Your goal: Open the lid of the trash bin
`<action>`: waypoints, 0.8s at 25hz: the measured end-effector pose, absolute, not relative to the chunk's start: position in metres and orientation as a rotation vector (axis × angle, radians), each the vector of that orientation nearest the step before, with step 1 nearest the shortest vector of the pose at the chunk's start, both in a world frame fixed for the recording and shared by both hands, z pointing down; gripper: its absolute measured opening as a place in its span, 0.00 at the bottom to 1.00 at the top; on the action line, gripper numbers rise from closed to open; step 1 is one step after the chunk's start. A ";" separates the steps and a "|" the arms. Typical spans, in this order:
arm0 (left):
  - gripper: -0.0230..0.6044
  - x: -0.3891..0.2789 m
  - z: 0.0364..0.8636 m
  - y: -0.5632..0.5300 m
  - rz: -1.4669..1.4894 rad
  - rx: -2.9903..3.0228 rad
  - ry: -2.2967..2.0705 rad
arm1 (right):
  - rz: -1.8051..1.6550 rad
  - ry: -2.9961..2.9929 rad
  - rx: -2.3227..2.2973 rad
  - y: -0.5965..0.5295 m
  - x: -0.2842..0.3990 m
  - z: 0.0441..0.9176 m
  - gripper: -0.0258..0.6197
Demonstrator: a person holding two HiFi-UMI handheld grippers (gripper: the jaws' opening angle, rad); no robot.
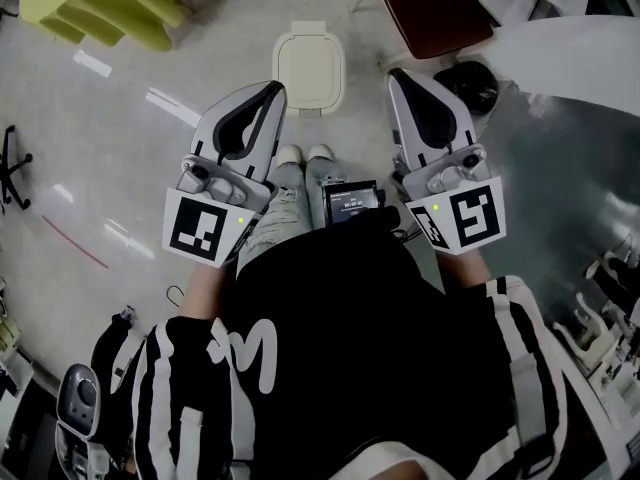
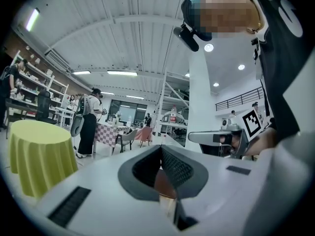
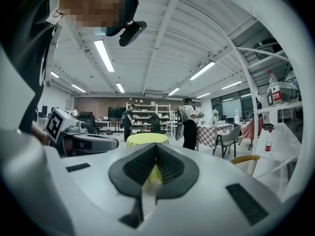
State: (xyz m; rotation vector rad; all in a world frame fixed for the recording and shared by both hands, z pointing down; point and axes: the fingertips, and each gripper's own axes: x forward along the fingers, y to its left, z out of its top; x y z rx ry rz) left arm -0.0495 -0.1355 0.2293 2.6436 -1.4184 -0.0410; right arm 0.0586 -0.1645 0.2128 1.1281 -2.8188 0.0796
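One yellow-draped table (image 1: 110, 3) stands well beyond the left gripper (image 1: 272, 90), off to its outer side. One trash bin (image 1: 283, 86) sits on the floor just ahead of both gripper tips and between them, its single cream lid (image 1: 310, 60) shut. The lid looks like thin moulded plastic: light, stiff and smooth enough to slip, so a tip hooked under its rim would likely serve better than a pinch. Of the two grippers, left and right gripper (image 1: 395, 76) alike have jaws pressed together on nothing
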 end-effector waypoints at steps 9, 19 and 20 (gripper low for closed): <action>0.05 -0.050 0.250 -0.137 -0.022 2.623 -1.424 | 0.114 -2.822 1.068 -0.167 0.050 0.237 0.06; 0.05 -0.052 0.275 -0.139 -0.011 2.587 -1.415 | 0.153 -2.814 1.034 -0.170 0.042 0.261 0.06; 0.05 -0.051 0.278 -0.140 -0.010 2.584 -1.414 | 0.157 -2.812 1.030 -0.171 0.042 0.264 0.06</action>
